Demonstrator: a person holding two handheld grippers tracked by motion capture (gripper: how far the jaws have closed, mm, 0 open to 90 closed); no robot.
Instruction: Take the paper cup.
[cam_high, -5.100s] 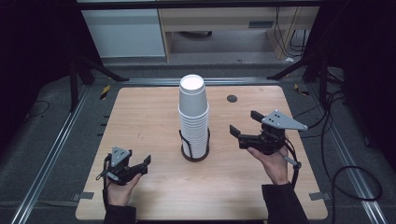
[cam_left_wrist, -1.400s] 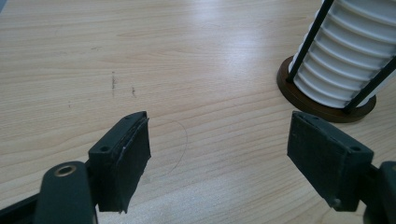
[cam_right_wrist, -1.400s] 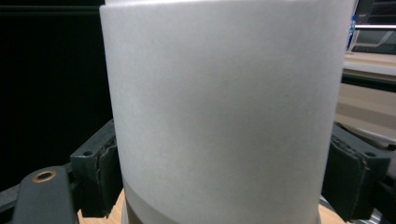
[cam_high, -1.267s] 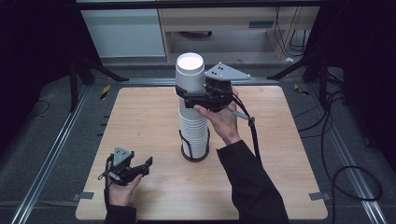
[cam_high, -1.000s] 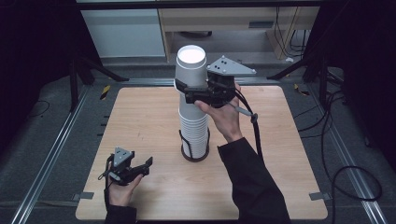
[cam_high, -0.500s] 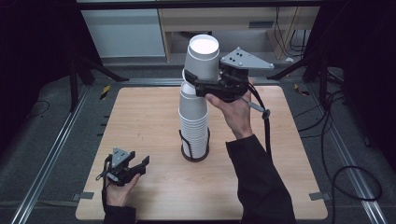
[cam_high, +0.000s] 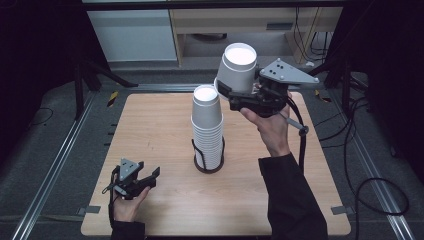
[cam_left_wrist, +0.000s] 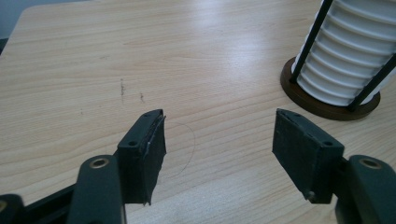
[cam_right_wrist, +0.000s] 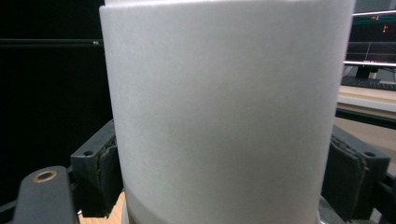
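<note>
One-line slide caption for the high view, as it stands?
Right gripper holds a white paper cup beside the cup stack; left gripper rests empty.

A light wooden tabletop (cam_high: 150, 125) with rounded corners sits on a dark grey floor (cam_high: 45, 155). Metal rails (cam_high: 55, 165) run along the floor at its left and right sides. Beyond the far edge stand a white cabinet (cam_high: 132, 30) and, to its right, a pale wooden shelf unit (cam_high: 240, 22). Black cables (cam_high: 360, 185) loop over the floor at the right.
</note>
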